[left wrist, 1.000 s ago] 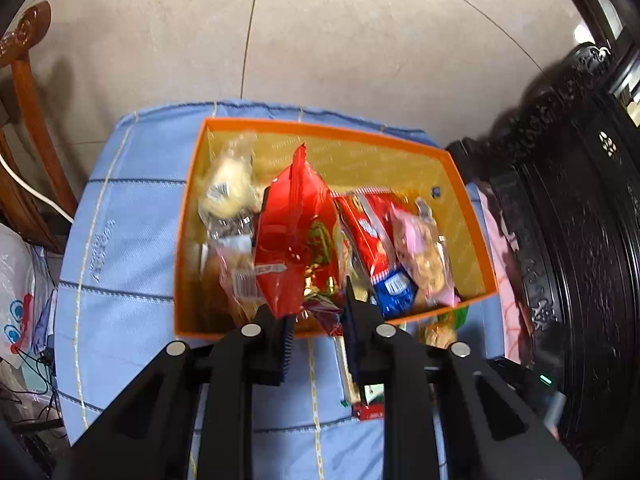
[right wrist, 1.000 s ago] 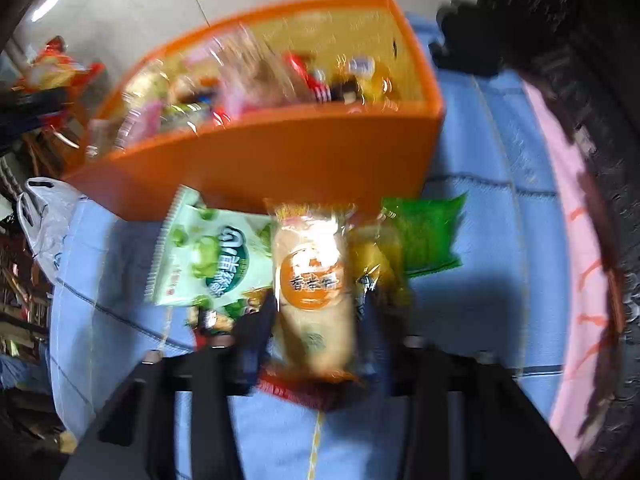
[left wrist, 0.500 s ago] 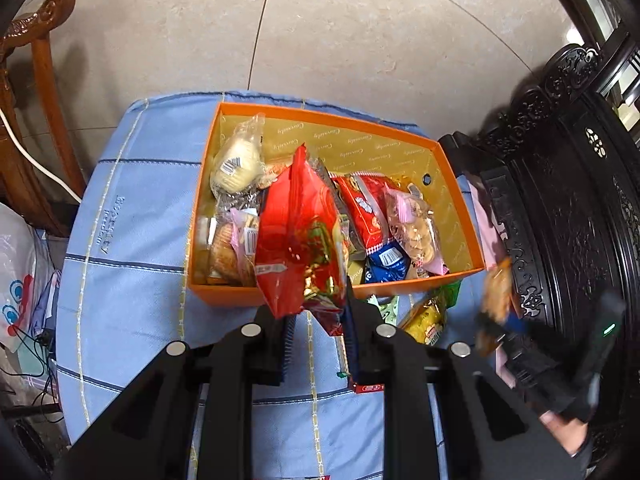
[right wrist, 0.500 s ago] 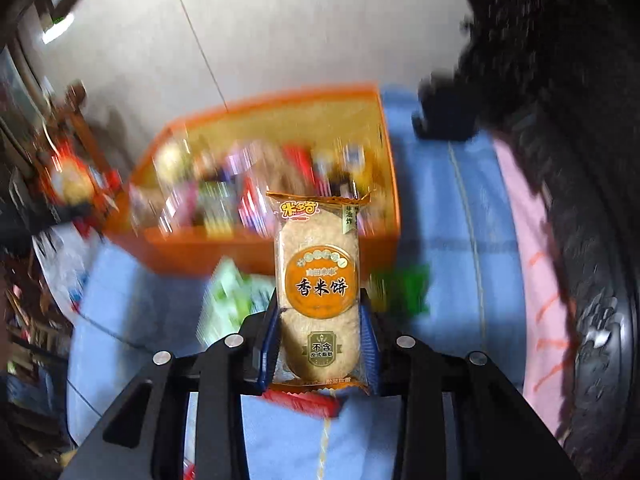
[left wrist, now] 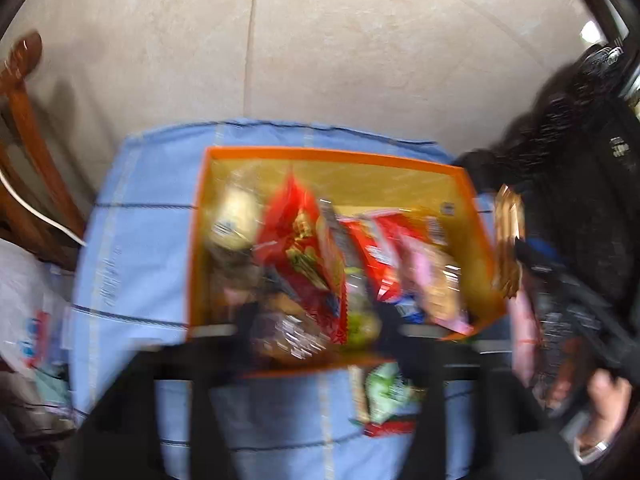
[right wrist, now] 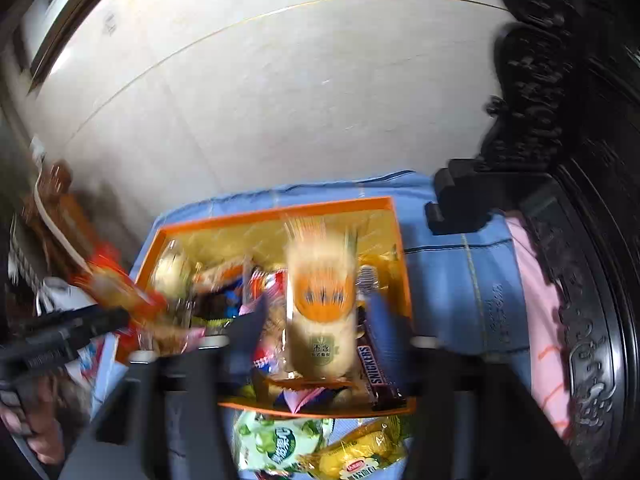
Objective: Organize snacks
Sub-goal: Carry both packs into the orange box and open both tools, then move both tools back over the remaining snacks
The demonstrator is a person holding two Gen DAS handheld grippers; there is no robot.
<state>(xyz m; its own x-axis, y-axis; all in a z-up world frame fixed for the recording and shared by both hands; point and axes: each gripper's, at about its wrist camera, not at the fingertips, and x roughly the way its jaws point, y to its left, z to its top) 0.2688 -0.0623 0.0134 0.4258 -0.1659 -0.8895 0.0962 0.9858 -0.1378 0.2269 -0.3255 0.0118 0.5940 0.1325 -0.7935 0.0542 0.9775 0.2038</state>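
Both sets of jaws have just been opening. The left gripper (left wrist: 316,320) lets the red bag (left wrist: 300,248) drop into the orange box (left wrist: 332,154). The right gripper (right wrist: 320,320) lets the rice cracker pack (right wrist: 322,308) fall in too. Two more snacks are put away.

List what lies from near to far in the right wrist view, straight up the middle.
Green snack bag on the blue cloth, near orange box wall, rice cracker pack over the box between the open right tongs, far box wall, beige floor.

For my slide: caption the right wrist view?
Open right gripper releasing a rice cracker pack over the orange box of snacks.
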